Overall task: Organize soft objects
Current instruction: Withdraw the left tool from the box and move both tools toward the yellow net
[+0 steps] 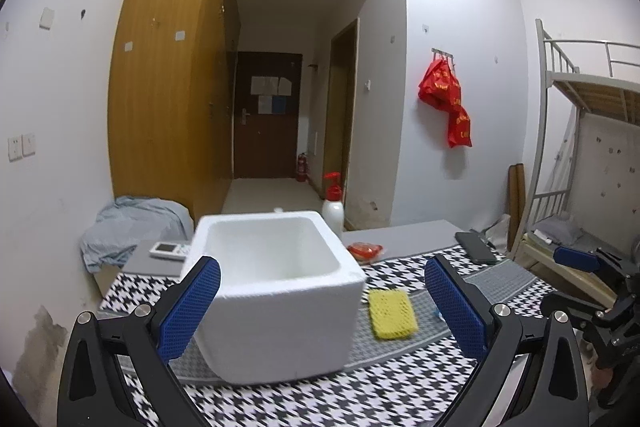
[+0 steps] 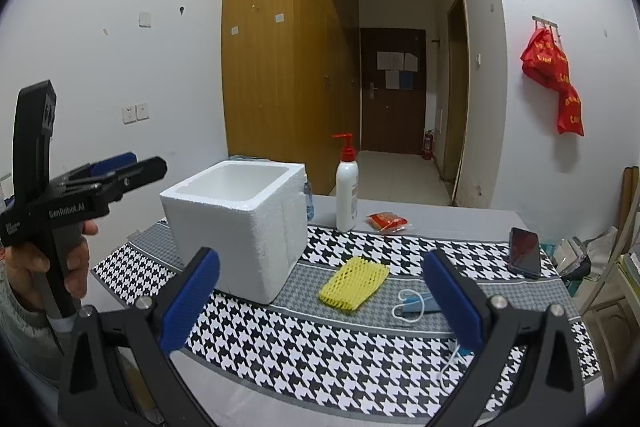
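**Left wrist / right wrist: both grippers empty, nothing boxed yet**

Left wrist view: left gripper (image 1: pixel 322 311) has its jaws spread wide, holding nothing. White foam box (image 1: pixel 276 291) sits right in front, between the blue pads, open side up and looks empty as far as I can see in. Yellow foam net (image 1: pixel 392 313) lies flat on the houndstooth cloth (image 1: pixel 360 399), just beside the box's right side. Red packet (image 1: pixel 365 251) behind it, near the pump bottle (image 1: pixel 333 205). Remote (image 1: pixel 170 249) and phone (image 1: pixel 478 247) also on the worktop.

Right wrist view: right gripper (image 2: pixel 320 301) jaws also wide, empty, above the cloth. Net (image 2: pixel 354 283) is ahead, between the pads in frame. Face mask (image 2: pixel 416 303) lies near the right pad, partly hidden by it; a white cable (image 2: pixel 450 367) trails close by.

Risks, my read:
- Net is thin and flat; jaws may pinch the cloth with it and drag everything.
- Box looks light; a bump from the left gripper could slide or tip it.
- Mask loops could snag on the cable.
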The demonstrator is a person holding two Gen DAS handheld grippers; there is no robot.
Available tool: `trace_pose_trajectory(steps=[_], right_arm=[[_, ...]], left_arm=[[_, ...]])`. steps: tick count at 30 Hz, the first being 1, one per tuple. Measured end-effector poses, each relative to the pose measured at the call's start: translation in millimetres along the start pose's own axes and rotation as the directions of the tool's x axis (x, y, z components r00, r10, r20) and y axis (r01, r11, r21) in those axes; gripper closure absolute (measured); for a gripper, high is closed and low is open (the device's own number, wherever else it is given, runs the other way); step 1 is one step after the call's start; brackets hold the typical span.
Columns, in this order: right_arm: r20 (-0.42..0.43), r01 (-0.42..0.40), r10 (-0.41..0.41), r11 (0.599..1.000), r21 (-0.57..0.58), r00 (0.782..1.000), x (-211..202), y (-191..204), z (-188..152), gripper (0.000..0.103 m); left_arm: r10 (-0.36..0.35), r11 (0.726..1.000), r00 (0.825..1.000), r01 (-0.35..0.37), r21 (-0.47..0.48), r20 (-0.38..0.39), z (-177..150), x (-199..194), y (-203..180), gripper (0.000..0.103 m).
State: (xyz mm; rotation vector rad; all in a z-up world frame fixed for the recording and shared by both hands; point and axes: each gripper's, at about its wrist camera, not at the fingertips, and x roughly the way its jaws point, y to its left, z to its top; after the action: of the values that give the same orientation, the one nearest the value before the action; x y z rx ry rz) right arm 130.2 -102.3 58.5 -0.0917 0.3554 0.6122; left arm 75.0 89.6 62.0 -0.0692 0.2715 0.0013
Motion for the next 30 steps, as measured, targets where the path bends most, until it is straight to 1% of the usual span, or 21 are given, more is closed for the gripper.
trace_pose_trajectory(steps=[8,13,17,21,30], right_arm=[[0.013,0.006,-0.006,1.000,0.002,1.000,-12,-1,-10,0.000],[0.009,0.014,-0.014,1.000,-0.013,1.000,-13,3,-18,0.001],[0.006,0.011,-0.011,1.000,-0.005,1.000,-13,3,-24,0.001],[0.009,0.040,-0.040,0.999,-0.008,0.999,-12,5,-30,0.000],[-0.001,0.042,-0.042,0.999,-0.014,0.999,-6,8,-47,0.000]], left_arm=[[0.013,1.000,1.000,-0.013,-0.018,-0.007,-17,-6,-10,0.001],[0.032,0.999,0.999,-0.032,-0.028,-0.011,-27,-8,-10,0.001],[0.060,0.998,0.998,-0.060,-0.034,-0.005,-38,-10,-9,0.001],[0.081,0.996,0.997,-0.081,-0.034,-0.006,-48,-12,-9,0.001],[0.065,0.996,0.997,-0.067,-0.066,-0.038,-62,-6,-8,0.001]])
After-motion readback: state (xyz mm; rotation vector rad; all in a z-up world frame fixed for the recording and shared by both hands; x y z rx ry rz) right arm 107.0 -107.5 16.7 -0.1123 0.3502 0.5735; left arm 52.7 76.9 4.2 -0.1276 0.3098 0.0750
